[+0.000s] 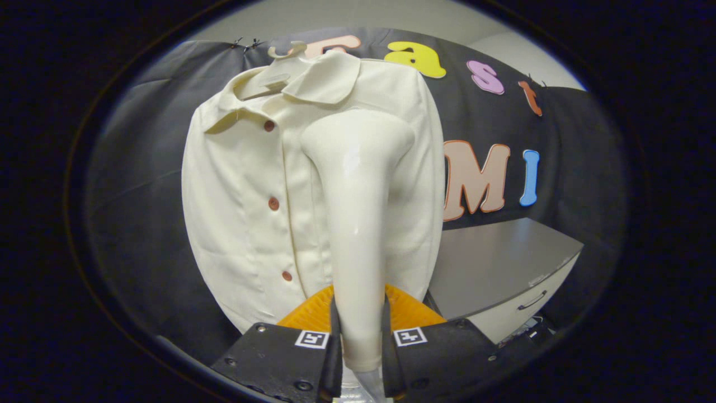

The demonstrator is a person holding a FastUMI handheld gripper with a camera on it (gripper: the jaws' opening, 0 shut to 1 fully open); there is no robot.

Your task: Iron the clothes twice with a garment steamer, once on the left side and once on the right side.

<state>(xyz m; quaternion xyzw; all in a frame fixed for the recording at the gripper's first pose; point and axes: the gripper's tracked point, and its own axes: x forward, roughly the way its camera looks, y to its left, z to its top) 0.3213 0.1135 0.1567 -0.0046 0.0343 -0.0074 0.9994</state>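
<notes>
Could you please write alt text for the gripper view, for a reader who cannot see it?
The tool is shut on the handle of a cream garment steamer, whose wide head is raised against a cream buttoned shirt hanging on a hanger. A grey cabinet with a drawer stands beside the shirt.

The one camera rides on the hand-held gripper (361,341) and looks forward along its two fingers, which stand at the bottom of the view, closed against the handle of the garment steamer (358,224). It sits very near that handle and faces the shirt (246,190) hanging close ahead on the booth wall (134,190). The lens tilts slightly upward and rolls a little, so the cabinet (503,268) beyond the fingers to the right appears slanted.
</notes>
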